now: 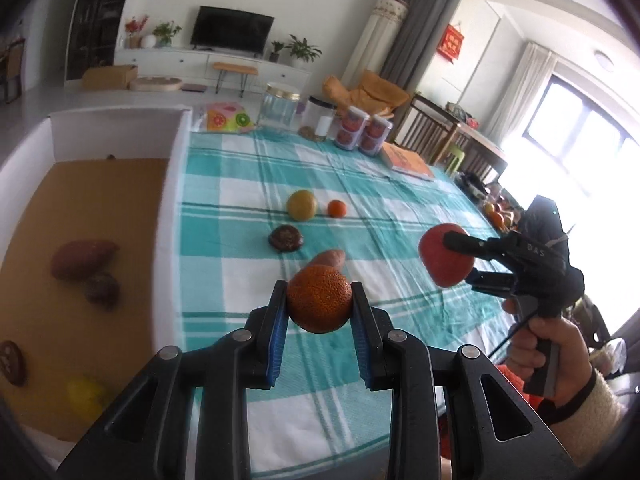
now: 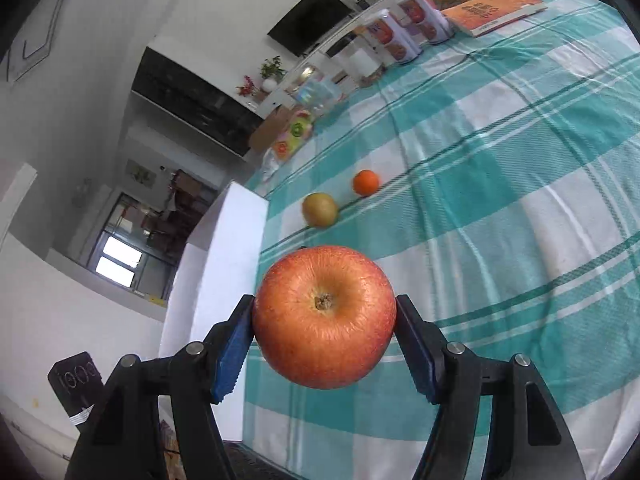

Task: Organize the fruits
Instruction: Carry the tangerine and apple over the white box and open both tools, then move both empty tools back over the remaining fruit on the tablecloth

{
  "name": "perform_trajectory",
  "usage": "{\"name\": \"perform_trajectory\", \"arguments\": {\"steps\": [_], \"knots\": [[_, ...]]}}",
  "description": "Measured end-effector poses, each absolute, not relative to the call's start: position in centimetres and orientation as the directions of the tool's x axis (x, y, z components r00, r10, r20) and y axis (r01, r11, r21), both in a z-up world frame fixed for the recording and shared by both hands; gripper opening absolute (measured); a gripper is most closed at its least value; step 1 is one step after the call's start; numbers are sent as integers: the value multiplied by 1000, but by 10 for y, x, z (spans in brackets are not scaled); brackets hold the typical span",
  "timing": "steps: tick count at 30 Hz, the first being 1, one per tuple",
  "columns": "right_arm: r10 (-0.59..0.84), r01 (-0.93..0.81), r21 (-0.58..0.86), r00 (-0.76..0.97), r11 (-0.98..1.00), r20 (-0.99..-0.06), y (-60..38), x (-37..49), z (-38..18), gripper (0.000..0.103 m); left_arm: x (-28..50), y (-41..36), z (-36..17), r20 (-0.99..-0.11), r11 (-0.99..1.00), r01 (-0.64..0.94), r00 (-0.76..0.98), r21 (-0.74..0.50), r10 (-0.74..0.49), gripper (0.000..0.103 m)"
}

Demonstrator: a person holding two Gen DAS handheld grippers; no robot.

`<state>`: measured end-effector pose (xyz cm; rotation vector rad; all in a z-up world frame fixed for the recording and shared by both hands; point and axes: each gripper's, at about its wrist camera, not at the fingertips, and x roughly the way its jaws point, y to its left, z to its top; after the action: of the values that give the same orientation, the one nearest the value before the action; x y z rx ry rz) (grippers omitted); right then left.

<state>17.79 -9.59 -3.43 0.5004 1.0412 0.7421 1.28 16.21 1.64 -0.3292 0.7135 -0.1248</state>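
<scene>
My left gripper [image 1: 319,300] is shut on an orange [image 1: 319,300] and holds it above the teal checked tablecloth [image 1: 400,184]. My right gripper [image 2: 325,316] is shut on a red apple [image 2: 325,316]; it also shows at the right of the left wrist view, gripper [image 1: 460,258] and apple [image 1: 442,260], raised over the cloth. On the cloth lie a yellow-green fruit [image 1: 302,205], a small orange [image 1: 337,208], a dark brown fruit [image 1: 285,238] and a sweet potato [image 1: 330,260]. A white box with a brown floor [image 1: 80,200] at left holds a sweet potato [image 1: 82,258], dark fruits [image 1: 102,290] and a yellow fruit [image 1: 84,396].
At the table's far edge stand two glass jars [image 1: 280,110], two fruit-printed canisters [image 1: 362,128], an orange book [image 1: 408,162] and a fruit-patterned bag [image 1: 228,118]. The white box wall [image 2: 216,264] stands left of the cloth in the right wrist view.
</scene>
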Motion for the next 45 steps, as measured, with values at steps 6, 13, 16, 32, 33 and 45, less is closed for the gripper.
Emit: {"name": "perform_trajectory", "arguments": {"steps": [6,13,16,32,33,45], "knots": [[836,-536,684,79,495,-543,50,131,-8,68,-10,259,11,-675,929,-281,737,-240,49,30],[721,-758,491,-39,429,-692,181,76,-23,68,-23,310,-26,-775,892,-433,605,-129,182,30],[650,-813,397,-31,425,-759,214,65,-38,68,-19,319,-38,-802,878,-465,565,-115,194,32],[634,-559,353,459,751,-622,28,153,-12,103,1,243,0,-691,937,-300,716,-177,98,80],[563,-490,319,504,811,-655,1,162,-29,103,5,226,-1,-690,951,-246,721,-185,52,80],[208,-51,228,632,972,-747,-172,182,-106,103,65,56,-85,-794,981,130,578,-141,-191,84]]}}
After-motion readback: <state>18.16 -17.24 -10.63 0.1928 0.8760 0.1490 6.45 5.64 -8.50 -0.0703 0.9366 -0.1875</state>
